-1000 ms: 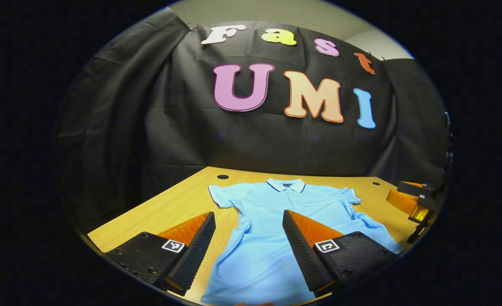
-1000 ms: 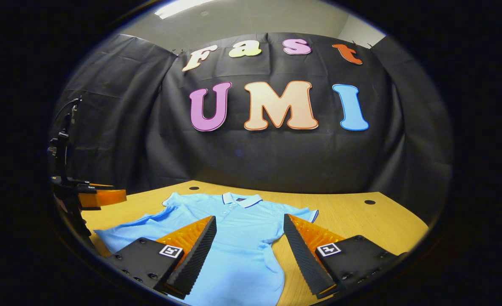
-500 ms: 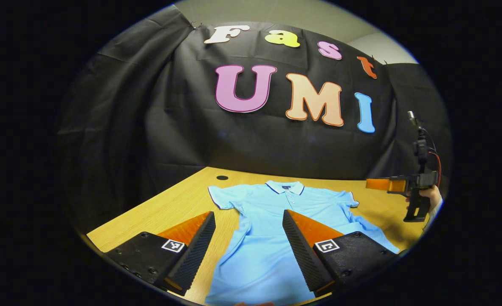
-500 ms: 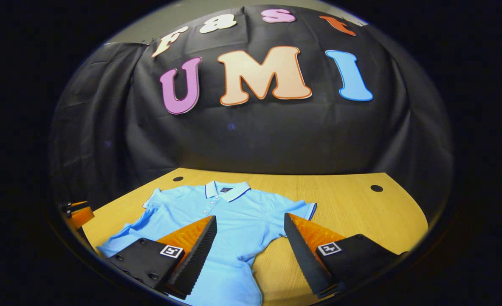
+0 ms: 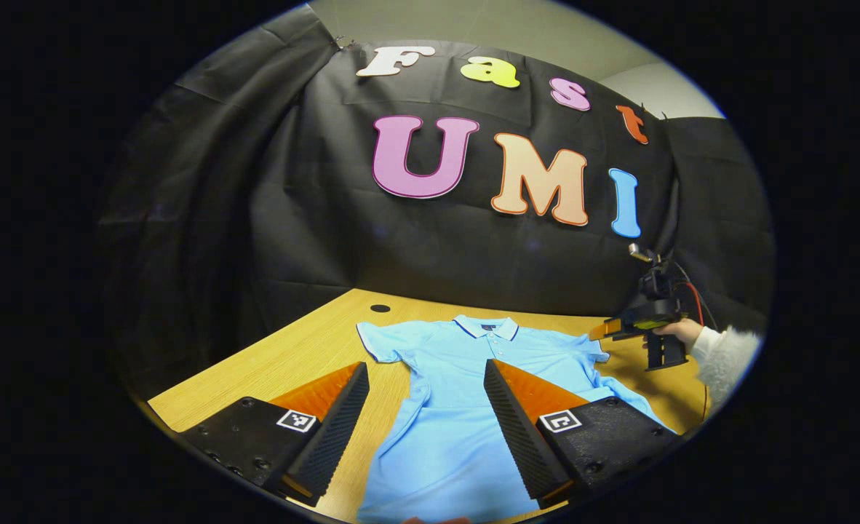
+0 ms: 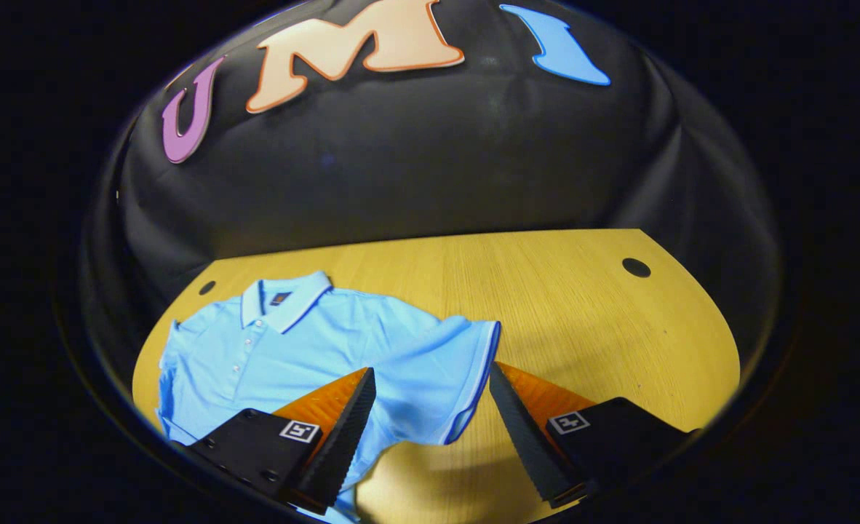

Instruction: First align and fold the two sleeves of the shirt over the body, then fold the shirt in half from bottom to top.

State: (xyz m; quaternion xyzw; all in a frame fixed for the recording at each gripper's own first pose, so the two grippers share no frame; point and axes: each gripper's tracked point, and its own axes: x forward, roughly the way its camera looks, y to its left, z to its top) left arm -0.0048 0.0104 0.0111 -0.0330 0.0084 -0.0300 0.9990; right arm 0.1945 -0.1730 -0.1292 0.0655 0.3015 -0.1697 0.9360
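No fold is made yet: the shirt (image 5: 466, 378) lies flat on the table (image 5: 292, 356), both sleeves spread out. The left gripper (image 5: 424, 429) is wide open and empty over the soft knit body. The right gripper (image 6: 432, 429), open and empty too, has the trimmed sleeve (image 6: 466, 378) between its ridged fingers (image 6: 343, 429).

Shirt (image 5: 466, 407) flat on table (image 5: 292, 356), collar (image 5: 485, 327) toward back edge, sleeves spread toward left and right edges; right gripper (image 6: 430, 429) over right sleeve (image 6: 452, 378).
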